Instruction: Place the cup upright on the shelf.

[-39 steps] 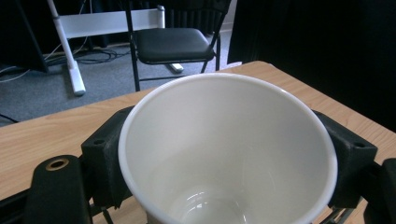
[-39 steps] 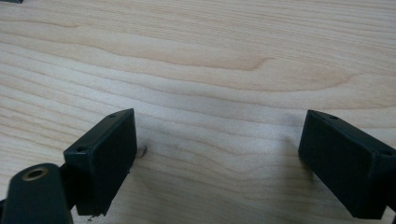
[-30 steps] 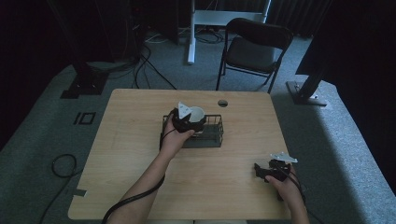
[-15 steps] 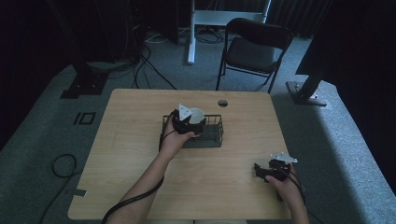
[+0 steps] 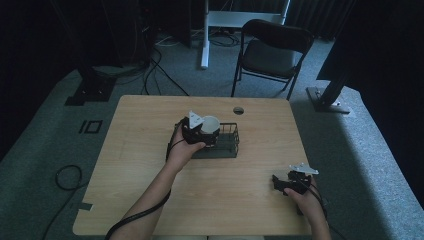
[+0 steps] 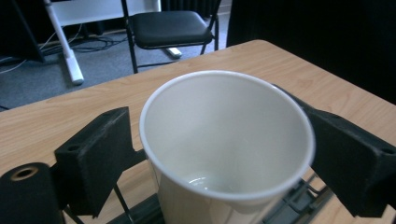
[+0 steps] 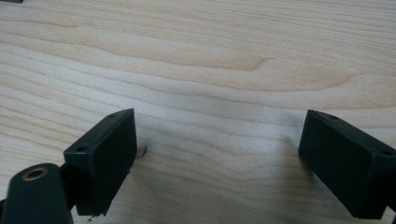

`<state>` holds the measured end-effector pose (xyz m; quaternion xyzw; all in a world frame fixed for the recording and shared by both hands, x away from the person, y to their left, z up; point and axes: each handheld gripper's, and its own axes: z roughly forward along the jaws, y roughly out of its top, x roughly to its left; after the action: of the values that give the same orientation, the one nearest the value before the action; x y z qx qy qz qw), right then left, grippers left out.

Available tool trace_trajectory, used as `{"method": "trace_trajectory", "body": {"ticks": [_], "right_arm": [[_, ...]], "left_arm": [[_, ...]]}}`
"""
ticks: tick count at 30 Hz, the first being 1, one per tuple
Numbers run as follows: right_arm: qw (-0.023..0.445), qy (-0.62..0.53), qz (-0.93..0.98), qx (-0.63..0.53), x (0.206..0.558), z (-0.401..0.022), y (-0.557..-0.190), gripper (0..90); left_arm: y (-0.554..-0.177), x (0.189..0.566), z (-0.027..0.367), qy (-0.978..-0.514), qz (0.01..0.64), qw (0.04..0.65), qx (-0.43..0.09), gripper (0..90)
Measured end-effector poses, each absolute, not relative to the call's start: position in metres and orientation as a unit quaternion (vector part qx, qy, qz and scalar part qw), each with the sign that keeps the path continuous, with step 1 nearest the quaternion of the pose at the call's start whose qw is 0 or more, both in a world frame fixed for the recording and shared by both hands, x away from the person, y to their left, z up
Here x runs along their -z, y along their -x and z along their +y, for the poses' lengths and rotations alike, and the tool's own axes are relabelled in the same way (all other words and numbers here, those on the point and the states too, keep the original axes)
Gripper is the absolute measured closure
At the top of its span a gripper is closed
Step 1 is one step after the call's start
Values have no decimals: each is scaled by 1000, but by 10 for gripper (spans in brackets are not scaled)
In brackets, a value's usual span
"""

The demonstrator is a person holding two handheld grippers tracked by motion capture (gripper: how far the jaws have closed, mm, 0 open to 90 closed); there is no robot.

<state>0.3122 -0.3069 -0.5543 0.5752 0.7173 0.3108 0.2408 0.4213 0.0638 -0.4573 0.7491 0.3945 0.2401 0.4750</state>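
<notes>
Light wood-grain table (image 5: pixel 150 150) with a round grommet hole (image 5: pixel 238 110) near its far edge, on grey carpet; black folding chair (image 5: pixel 272 50) and white desk leg (image 5: pixel 204 35) beyond, cables on floor. Left gripper (image 5: pixel 202 131) over black wire basket (image 5: pixel 227 145) at table centre, jaws closed against the sides of a white paper cup (image 6: pixel 224 144), upright, empty. Right gripper (image 5: pixel 285 182) near the near-right corner, low over bare wood, jaws wide apart, holding nothing.
</notes>
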Motion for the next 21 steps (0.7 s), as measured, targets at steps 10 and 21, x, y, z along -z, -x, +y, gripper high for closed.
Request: {"method": "trace_trajectory", "body": {"ticks": [10,21], "right_arm": [[241,-575,717,-311,554,-307,-312,109],[241,-575,717,-311,554,-307,-312,109]], "left_arm": [[-409,454,78,-752,391,476,-235,92],[-395,445,90,-753,382,479,-242,92]]}}
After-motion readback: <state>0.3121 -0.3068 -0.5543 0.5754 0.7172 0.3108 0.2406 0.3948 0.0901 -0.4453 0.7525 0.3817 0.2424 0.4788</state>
